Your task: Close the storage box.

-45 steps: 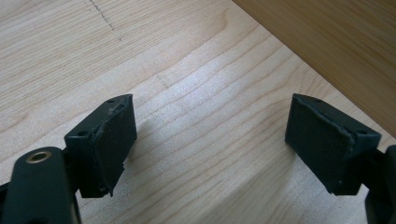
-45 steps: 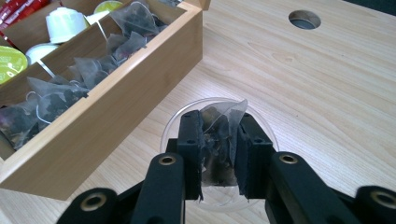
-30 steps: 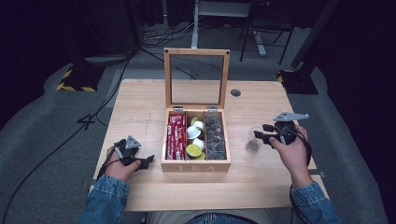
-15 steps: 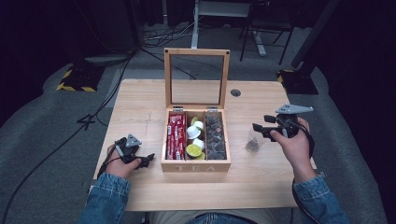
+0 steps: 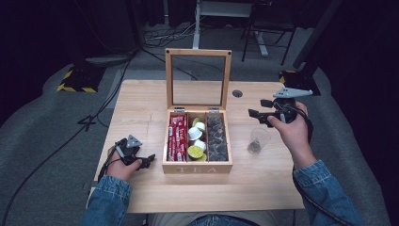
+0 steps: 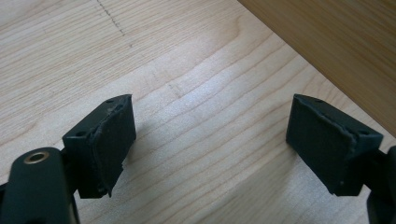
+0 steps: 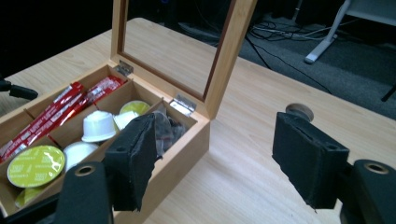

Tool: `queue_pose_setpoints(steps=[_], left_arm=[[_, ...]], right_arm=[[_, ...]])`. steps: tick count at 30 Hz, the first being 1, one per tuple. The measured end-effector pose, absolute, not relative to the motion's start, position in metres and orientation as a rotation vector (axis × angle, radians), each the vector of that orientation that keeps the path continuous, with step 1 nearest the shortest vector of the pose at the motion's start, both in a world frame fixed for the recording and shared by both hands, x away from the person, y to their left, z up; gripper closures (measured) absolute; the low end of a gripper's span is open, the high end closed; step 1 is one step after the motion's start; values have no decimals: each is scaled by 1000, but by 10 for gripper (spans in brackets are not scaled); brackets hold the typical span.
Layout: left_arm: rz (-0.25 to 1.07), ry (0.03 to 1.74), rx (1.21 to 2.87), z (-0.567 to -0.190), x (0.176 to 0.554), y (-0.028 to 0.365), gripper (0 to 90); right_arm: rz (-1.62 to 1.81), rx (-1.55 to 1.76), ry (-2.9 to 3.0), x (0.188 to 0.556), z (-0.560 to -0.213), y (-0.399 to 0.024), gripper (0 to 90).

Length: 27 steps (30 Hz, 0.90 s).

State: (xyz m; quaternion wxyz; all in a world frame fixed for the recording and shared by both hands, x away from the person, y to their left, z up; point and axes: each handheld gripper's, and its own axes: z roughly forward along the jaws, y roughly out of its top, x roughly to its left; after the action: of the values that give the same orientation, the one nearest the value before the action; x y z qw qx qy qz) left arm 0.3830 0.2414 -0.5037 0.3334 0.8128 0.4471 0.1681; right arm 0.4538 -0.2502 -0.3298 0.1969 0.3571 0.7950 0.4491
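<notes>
Pale wood-grain table (image 5: 141, 101) under dim room light, cables on the grey floor behind. At its middle sits a wooden box (image 5: 197, 167) with "TEA" on its near wall and its glass-paned lid upright. Inside: glossy red sachets (image 5: 178, 136) left, round white and lime-lidded capsules (image 5: 196, 141) in the middle, dark wrapped pieces right. A clear plastic cup (image 5: 258, 140) stands right of the box. Above it the right gripper (image 5: 261, 109) hovers; its jaws, just opening, are spread and empty. Left gripper (image 5: 149, 159) rests by the box, jaws wide apart.

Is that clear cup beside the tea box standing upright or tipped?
Upright: the cup stands on its base on the table, mouth up, something dark at its bottom.
</notes>
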Motion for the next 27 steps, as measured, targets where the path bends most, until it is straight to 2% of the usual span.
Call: queue_pose_setpoints(steps=[12, 27], left_arm=[[444, 1169, 2120, -504, 383, 241, 161], [444, 1169, 2121, -504, 383, 241, 161]], right_arm=[[1307, 956, 2205, 482, -312, -230, 307], [1325, 931, 2189, 536, -290, -203, 304]])
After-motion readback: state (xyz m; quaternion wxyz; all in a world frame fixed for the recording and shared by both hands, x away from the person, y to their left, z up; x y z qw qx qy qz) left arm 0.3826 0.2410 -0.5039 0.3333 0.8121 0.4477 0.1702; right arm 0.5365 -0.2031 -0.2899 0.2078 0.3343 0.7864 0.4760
